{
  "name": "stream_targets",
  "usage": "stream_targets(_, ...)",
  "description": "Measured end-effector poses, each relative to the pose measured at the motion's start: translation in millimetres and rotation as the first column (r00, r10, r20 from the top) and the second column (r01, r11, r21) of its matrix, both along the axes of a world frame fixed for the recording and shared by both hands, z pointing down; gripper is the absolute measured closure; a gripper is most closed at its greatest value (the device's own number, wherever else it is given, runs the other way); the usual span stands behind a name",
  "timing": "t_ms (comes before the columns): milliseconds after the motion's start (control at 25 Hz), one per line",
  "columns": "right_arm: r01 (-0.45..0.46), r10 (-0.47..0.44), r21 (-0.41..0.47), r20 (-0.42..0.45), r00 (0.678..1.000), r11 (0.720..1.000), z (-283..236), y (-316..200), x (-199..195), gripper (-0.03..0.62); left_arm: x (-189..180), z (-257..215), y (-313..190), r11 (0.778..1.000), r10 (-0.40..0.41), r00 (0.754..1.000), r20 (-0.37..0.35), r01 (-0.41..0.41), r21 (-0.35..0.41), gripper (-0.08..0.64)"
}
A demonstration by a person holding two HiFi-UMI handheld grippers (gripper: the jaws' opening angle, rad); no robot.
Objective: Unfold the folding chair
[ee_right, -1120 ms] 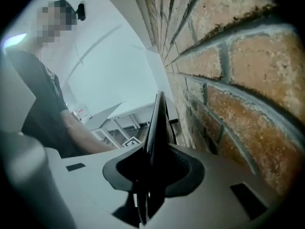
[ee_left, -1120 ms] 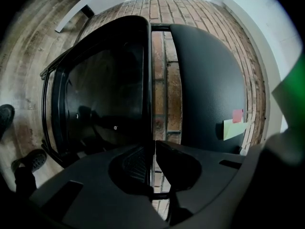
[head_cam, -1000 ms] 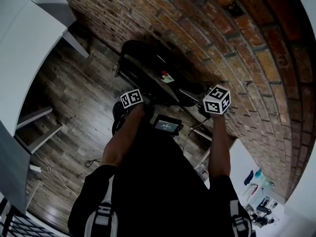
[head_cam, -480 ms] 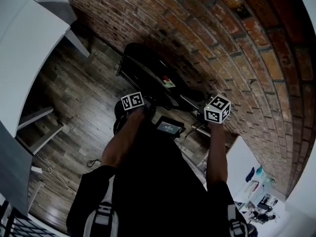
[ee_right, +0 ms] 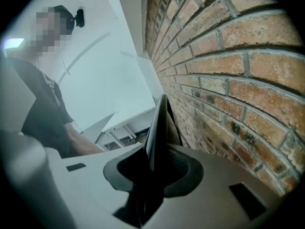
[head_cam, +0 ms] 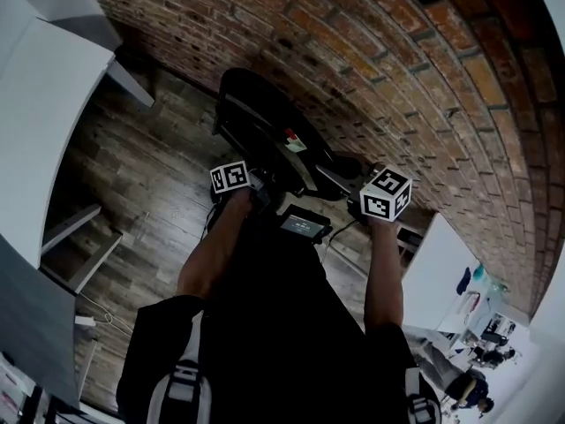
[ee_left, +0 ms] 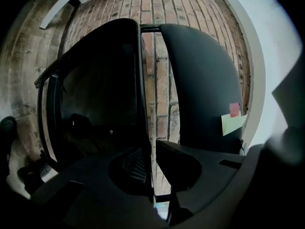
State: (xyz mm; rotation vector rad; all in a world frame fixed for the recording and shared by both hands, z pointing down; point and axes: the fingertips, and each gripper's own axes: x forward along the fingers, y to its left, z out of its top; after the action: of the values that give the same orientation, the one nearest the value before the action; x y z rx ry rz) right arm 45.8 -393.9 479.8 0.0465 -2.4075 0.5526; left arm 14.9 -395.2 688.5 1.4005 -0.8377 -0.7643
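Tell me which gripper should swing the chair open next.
Left, probably. The left gripper, jaws just closed further, pinches an edge of the chair on the open floor side. The right gripper clamps it close beside the brick wall, with little room to swing.

Loft-style workspace, exposed brick wall [head_cam: 397,78], wood-plank floor [head_cam: 150,175], white tables [head_cam: 44,122]

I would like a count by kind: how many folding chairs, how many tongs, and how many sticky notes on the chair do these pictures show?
folding chair: 1
tongs: 2 (left tongs, right tongs)
sticky notes: 2 (red note, green note)
total: 5
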Motion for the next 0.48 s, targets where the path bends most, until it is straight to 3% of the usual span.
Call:
stream_targets(200,-0.068,0.068,0.01,-0.006,0.998,0.998,-8,26,14,0.494,19,-6,21,0.998,0.065,0.998,-0.013,-0.065,0.001,0.515)
stream_targets(480,-0.164,0.162,0.027,0.053,0.985,0.986,-24,71,50,0.492,50,-21,57,0.99,0.136,0.991,0.005,-0.136,0.031,0.518)
